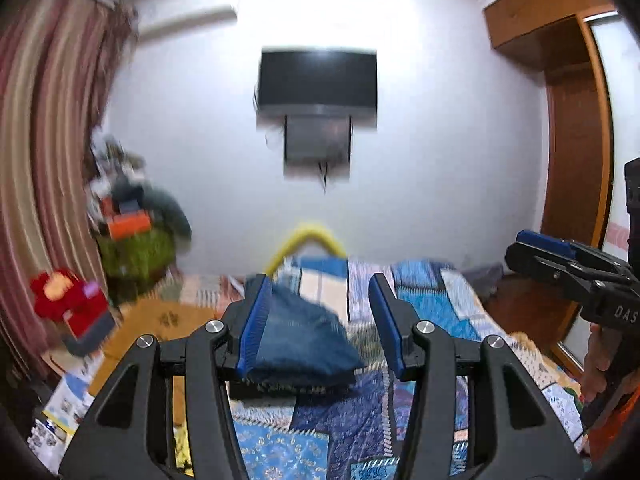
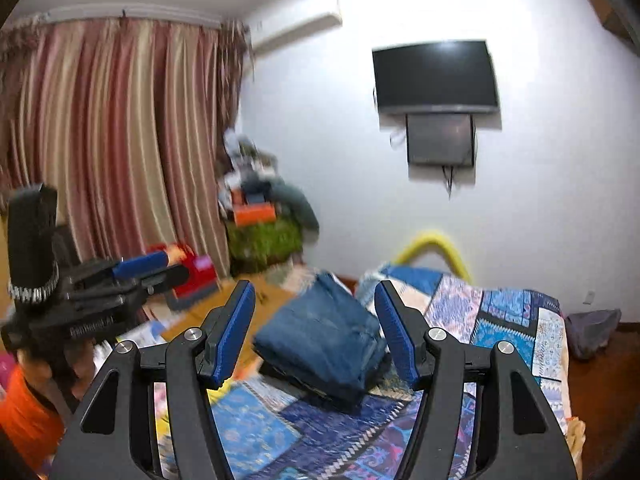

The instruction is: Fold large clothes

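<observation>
1. Left gripper jaws apart, nothing between them.
2. Folded jeans lie on patchwork bed.
3. Right gripper at right edge.
4. TV on wall.

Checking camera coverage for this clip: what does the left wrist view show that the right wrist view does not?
Only the left wrist view shows the wooden wardrobe and the right gripper. Only the right wrist view shows the left gripper and the full width of the striped curtain. Both show the folded jeans on the patchwork bedspread, the wall TV, and open, empty jaws.
</observation>
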